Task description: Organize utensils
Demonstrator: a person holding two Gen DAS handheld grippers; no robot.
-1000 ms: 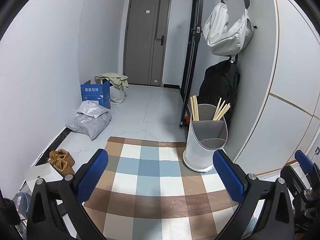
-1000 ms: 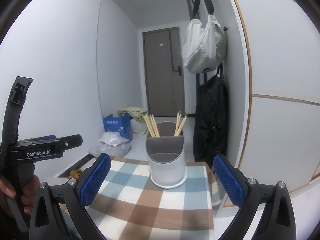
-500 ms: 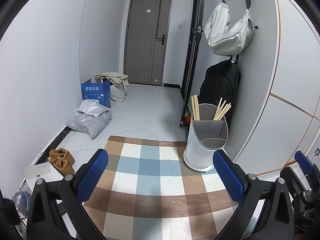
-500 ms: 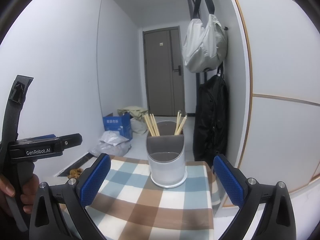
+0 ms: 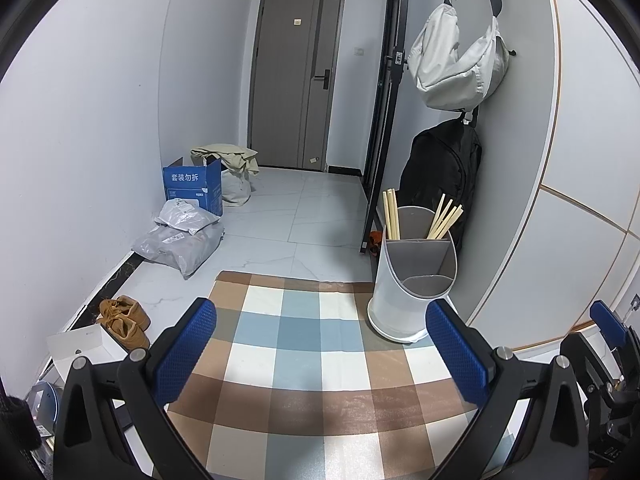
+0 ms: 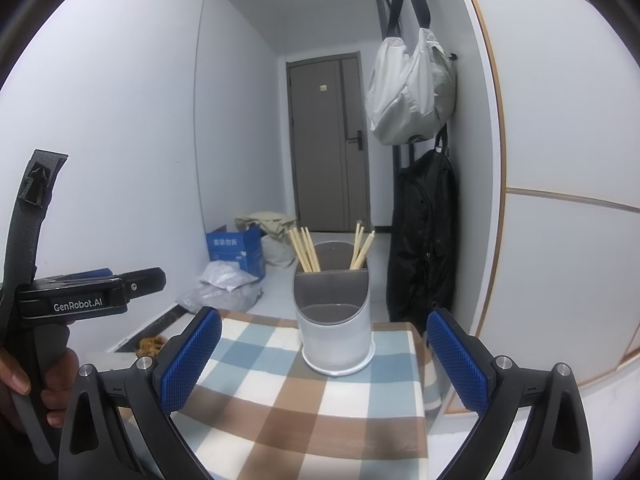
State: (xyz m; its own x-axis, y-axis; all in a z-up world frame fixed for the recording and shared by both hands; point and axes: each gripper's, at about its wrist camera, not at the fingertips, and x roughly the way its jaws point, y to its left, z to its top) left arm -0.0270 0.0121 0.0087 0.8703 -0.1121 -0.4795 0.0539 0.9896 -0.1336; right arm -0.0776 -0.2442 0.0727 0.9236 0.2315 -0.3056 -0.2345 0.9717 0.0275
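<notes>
A white utensil holder (image 5: 404,292) (image 6: 336,332) with grey inner compartments stands at the far right of a checked cloth (image 5: 312,360) (image 6: 304,392). Wooden chopsticks (image 5: 390,216) (image 6: 306,250) lean in its back left compartment, and more chopsticks (image 5: 444,218) (image 6: 362,246) stand in the back right one. The front compartment looks empty. My left gripper (image 5: 320,348) is open above the cloth, left of the holder, with nothing between its blue pads. My right gripper (image 6: 324,360) is open too, directly in front of the holder and short of it.
A black backpack (image 6: 424,240) and a pale bag (image 6: 412,96) hang on the wall right behind the holder. On the floor to the left lie a blue box (image 5: 192,188), plastic parcels (image 5: 180,240) and brown shoes (image 5: 124,320). A hand (image 6: 24,380) grips the left tool.
Almost nothing: the left wrist view has shifted slightly, and both grippers remain open and empty.
</notes>
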